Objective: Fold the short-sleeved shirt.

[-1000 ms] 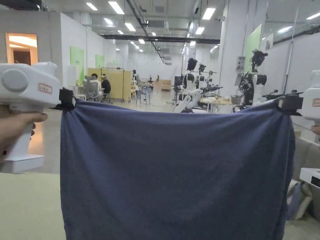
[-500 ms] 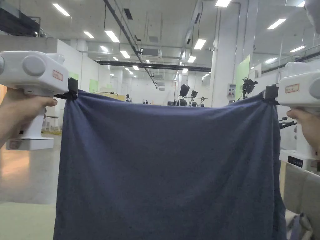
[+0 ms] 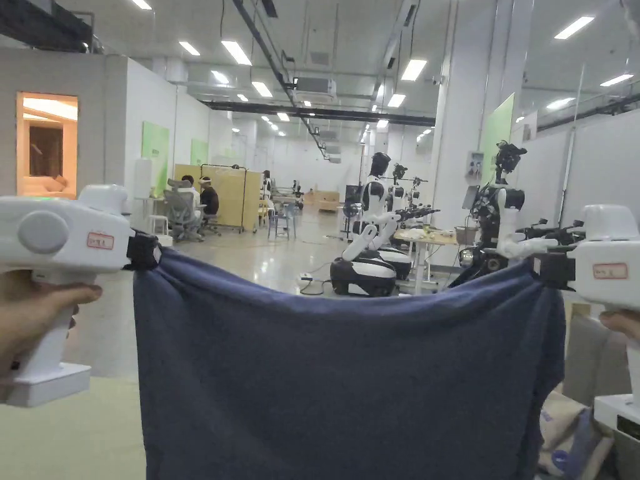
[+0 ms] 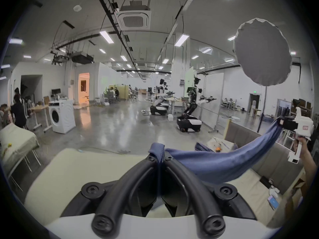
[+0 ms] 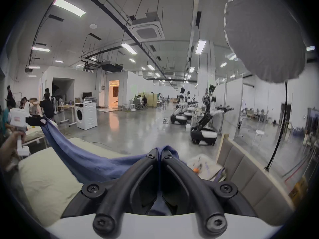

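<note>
The dark blue shirt (image 3: 344,381) hangs in the air like a curtain, held by its two upper corners, its top edge sagging in the middle. My left gripper (image 3: 145,251) is shut on the left corner, and its own view shows cloth bunched between the closed jaws (image 4: 159,154). My right gripper (image 3: 545,270) is shut on the right corner, with cloth pinched between its jaws (image 5: 160,154). From each gripper view the shirt (image 4: 215,163) (image 5: 82,158) stretches across to the other gripper (image 4: 283,124) (image 5: 37,121). Its lower part runs off the bottom of the head view.
A pale green padded surface (image 3: 69,431) (image 5: 50,175) lies below the shirt. A grey padded panel (image 5: 245,173) with clutter beside it stands to the right. Wheeled robots (image 3: 375,262), a washing machine (image 4: 62,116) and people (image 4: 18,111) are farther off on the floor.
Both grippers and the shirt have come lower in the head view, and the top edge sags more. The head camera has also tilted, so the background shifted.
</note>
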Available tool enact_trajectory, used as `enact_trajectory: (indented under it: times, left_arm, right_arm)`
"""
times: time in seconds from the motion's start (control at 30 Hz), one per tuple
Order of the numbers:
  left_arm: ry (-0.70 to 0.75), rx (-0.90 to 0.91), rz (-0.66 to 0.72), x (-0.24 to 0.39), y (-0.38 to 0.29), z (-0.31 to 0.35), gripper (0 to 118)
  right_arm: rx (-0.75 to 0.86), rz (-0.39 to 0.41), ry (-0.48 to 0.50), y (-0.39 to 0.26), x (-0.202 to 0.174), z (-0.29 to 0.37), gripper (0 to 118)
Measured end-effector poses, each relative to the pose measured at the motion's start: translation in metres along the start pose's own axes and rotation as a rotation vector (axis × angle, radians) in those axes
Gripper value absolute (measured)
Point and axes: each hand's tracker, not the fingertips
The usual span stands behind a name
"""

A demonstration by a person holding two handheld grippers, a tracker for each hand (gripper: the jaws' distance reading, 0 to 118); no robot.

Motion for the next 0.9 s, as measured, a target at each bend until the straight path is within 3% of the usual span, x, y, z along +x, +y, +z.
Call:
enact_trajectory:
  times: [0.03,0.1,0.2,0.23,0.37,0.4,0.53,0.67,0.77,0.9]
  left_arm:
    - [0.003,-0.044,0.003,0.003,-0.020,0.010,3]
    - [-0.012,-0.086,-0.040,0.010,-0.055,0.031,3]
    - [-0.012,-0.136,-0.058,0.015,-0.106,0.064,3]
    - [0.021,-0.153,-0.046,0.017,-0.131,0.079,3]
    - [-0.011,-0.219,0.054,0.011,-0.222,0.125,3]
    - [0.004,-0.237,0.095,0.013,-0.238,0.135,3]
    - [-0.017,-0.281,0.032,0.013,-0.316,0.171,3]
    - [-0.013,-0.342,0.108,0.015,-0.389,0.200,3]
    - [0.038,-0.398,0.093,0.014,-0.435,0.211,3]
    - [0.086,-0.451,0.102,0.009,-0.480,0.212,4]
  right_arm:
    - [-0.002,-0.065,0.036,-0.019,-0.002,0.014,4]
    - [-0.028,-0.099,0.067,-0.052,-0.011,0.042,4]
    - [-0.067,-0.093,0.084,-0.106,-0.030,0.083,4]
    - [-0.121,-0.081,0.115,-0.130,-0.037,0.100,4]
    - [-0.164,-0.178,0.107,-0.205,-0.052,0.155,4]
    - [-0.182,-0.179,0.092,-0.218,-0.055,0.164,4]
    - [-0.296,-0.156,0.094,-0.286,-0.063,0.201,4]
    - [-0.366,-0.205,0.107,-0.357,-0.072,0.243,4]
    - [-0.438,-0.172,0.077,-0.402,-0.078,0.259,4]
    - [-0.478,-0.228,0.056,-0.448,-0.080,0.270,4]
